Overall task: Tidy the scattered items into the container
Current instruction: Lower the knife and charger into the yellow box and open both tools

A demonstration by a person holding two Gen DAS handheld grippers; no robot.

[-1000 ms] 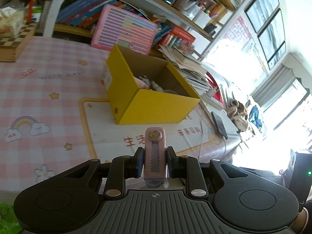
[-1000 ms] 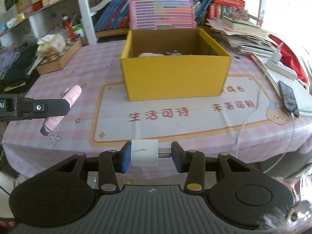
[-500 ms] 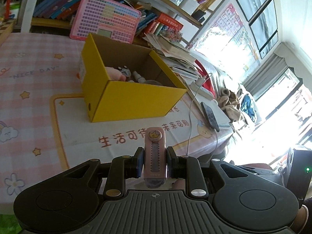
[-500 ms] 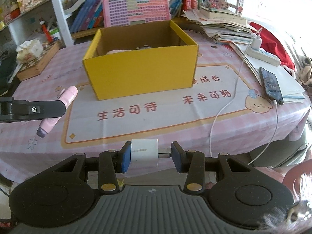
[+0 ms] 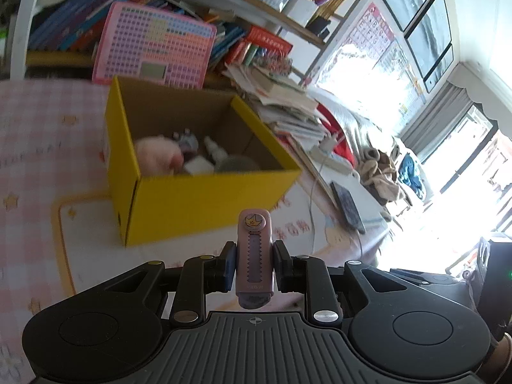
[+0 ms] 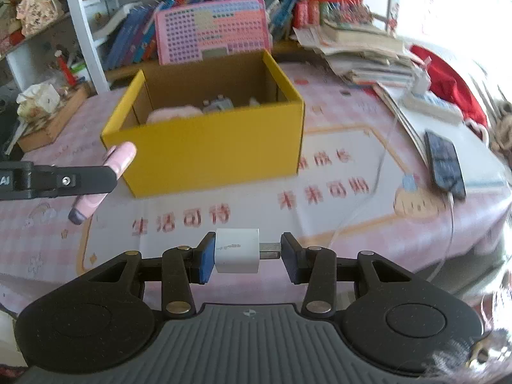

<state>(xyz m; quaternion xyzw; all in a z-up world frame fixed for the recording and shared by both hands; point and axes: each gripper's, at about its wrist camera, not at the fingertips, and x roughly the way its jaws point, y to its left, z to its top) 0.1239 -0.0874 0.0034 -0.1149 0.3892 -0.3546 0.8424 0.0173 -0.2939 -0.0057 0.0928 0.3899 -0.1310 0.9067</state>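
A yellow cardboard box [image 5: 204, 198] [image 6: 211, 153] stands open on the pink checked tablecloth, with a pink soft item [image 5: 156, 156] and several small things inside. My left gripper [image 5: 254, 264] is shut on a pink utility knife [image 5: 255, 256], held upright just short of the box's near wall. In the right wrist view that knife [image 6: 105, 179] hangs at the left, in front of the box's left corner. My right gripper [image 6: 246, 252] is shut on a white charger plug [image 6: 236, 251], its metal prongs against the right pad, above the mat in front of the box.
A phone [image 6: 444, 163] with a white cable [image 6: 384, 172] lies right of the box, near a power strip [image 6: 428, 102] and stacked papers [image 6: 361, 54]. A pink board [image 6: 211, 32] leans on the bookshelf behind. A wooden tray [image 6: 51, 118] sits at the far left.
Both grippers have moved closer to the yellow box, which now looks larger in both views. The knife and the plug stay gripped as before.
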